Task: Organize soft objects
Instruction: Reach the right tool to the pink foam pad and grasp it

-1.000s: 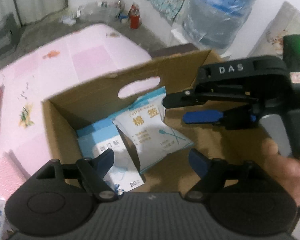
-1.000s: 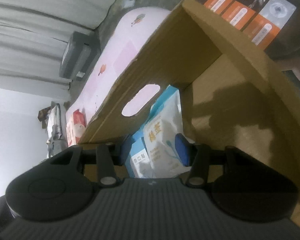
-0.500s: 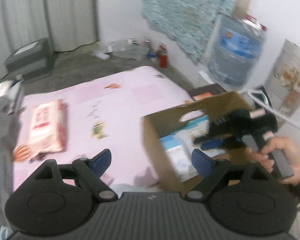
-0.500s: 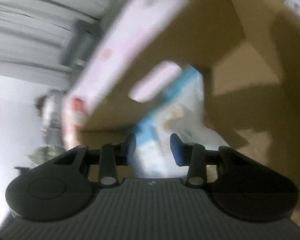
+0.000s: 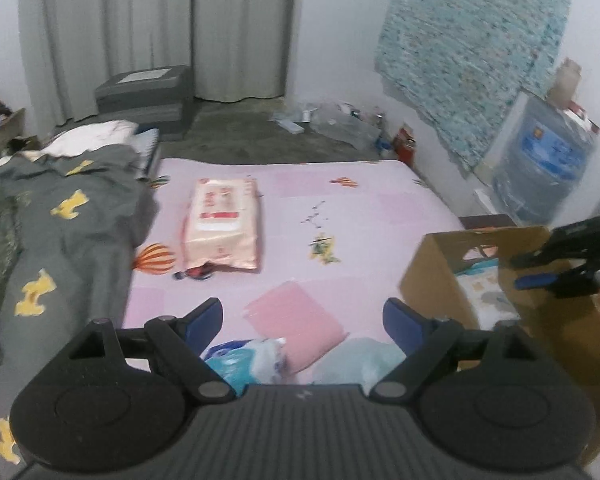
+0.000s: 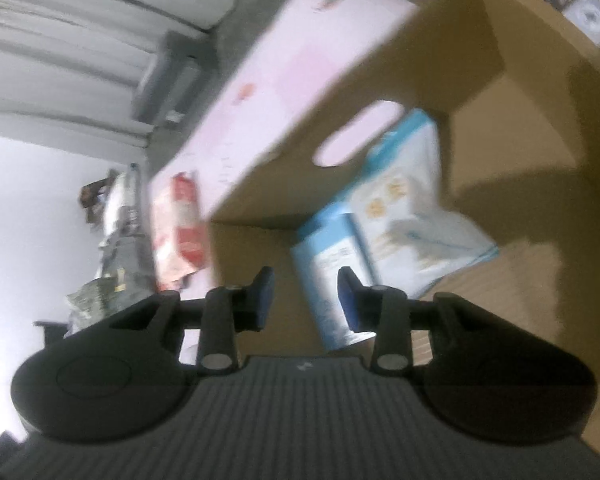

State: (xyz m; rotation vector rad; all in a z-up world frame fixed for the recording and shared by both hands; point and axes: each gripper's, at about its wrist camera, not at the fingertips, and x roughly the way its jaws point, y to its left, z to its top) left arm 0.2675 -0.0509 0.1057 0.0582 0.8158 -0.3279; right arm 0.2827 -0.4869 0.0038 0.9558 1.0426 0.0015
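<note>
- Our left gripper (image 5: 302, 322) is spread wide and empty; soft packs (image 5: 246, 362) lie just under it.
- The wipes pack (image 5: 222, 226) lies ahead, long axis pointing away.
- Our right gripper (image 6: 304, 298) has just been opening, empty, over the box (image 6: 532, 128), so the left is nearer.

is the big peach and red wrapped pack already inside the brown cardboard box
No, the peach and red wrapped pack lies flat on the pink bedsheet, well apart from the brown cardboard box.
</note>
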